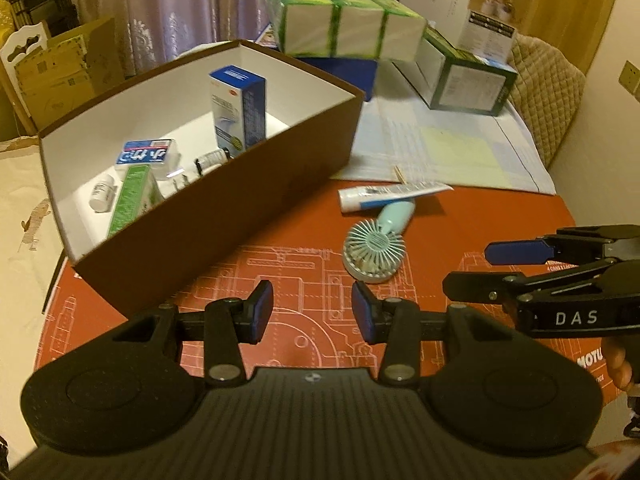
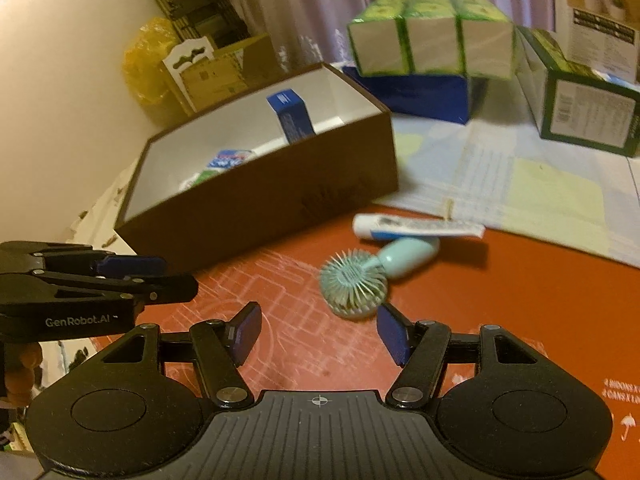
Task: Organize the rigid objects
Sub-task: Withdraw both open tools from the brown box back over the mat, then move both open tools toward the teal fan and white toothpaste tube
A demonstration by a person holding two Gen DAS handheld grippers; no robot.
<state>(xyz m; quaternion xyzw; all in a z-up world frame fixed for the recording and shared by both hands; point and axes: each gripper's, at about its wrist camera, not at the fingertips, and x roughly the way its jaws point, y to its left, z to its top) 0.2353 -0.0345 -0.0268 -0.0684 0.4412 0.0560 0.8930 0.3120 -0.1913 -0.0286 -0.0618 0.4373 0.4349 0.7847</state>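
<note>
A brown box (image 1: 256,216) with a white inside stands on the red mat (image 1: 480,224); it holds a blue carton (image 1: 240,108), a green carton (image 1: 130,200), a small white bottle (image 1: 102,194) and other small packs. A mint handheld fan (image 1: 374,248) and a white tube (image 1: 390,196) lie on the mat to the box's right. My left gripper (image 1: 313,312) is open and empty, just short of the fan. My right gripper (image 2: 318,334) is open and empty, with the fan (image 2: 354,282) just ahead of its right finger. The tube (image 2: 416,228) lies behind the fan.
Green-and-white cartons (image 1: 344,24) on a blue box (image 1: 344,68), a dark green box (image 1: 464,76) and printed sheets (image 1: 440,148) fill the table's back. Cardboard boxes (image 1: 60,68) stand to the left beyond the table. The brown box (image 2: 256,200) sits left of the fan.
</note>
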